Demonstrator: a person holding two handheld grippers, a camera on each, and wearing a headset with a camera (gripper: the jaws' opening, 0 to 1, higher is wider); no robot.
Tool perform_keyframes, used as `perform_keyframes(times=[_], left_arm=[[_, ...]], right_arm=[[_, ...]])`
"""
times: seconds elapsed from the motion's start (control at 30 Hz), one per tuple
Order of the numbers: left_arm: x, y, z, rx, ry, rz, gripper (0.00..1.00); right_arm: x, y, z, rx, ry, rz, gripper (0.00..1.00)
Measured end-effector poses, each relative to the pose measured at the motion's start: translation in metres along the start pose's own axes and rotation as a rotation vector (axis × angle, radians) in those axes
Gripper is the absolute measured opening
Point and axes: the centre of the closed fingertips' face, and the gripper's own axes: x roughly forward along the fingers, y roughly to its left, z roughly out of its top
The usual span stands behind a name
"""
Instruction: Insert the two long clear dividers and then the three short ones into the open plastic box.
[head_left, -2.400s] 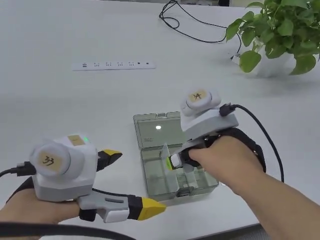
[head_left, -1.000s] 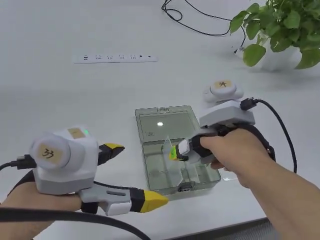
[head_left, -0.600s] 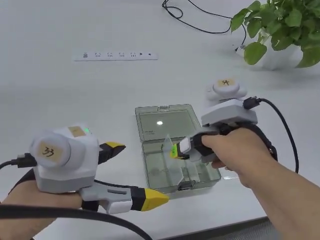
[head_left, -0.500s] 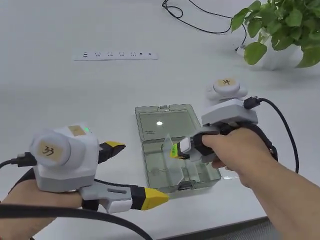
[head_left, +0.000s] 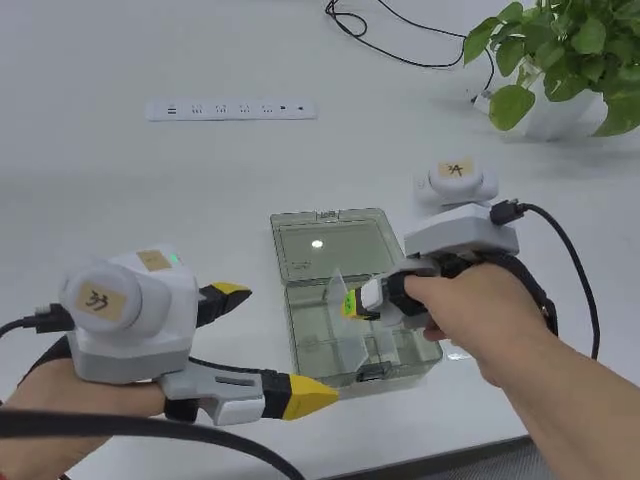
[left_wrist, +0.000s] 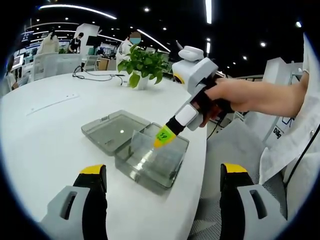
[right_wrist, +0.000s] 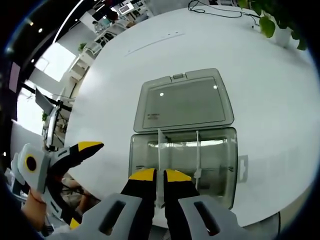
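Rectangular smoke-tinted transparent plastic box (head_left: 330, 250): glossy, smooth, reflecting a light spot. Thin clear plastic divider (head_left: 337, 315): glossy. White workbench top (head_left: 150, 200): smooth, matt.

White table (head_left: 120, 200); potted plant (head_left: 560, 50)

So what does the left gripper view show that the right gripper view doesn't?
Left gripper view: the right gripper side-on, holding a clear divider at the box, with people behind. Right gripper view: that box from above, a second divider standing inside. Both: the open lid lying flat, and the plant.
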Motion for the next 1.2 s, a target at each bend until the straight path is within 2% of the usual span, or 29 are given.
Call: perform_keyframes(times=[0.6,1.2], left_arm=[[0.0,-0.0024,0.0002,0.003,0.005,-0.002,0.96],[0.002,-0.002,-0.0016,-0.002,0.009,-0.002,0.96]], right_arm=[[-0.0011,0.0012,0.001,-0.059,-0.071,-0.033,0.04],[0.0039,-0.0002,-0.0009,-0.067,-0.059,-0.023,0.05]])
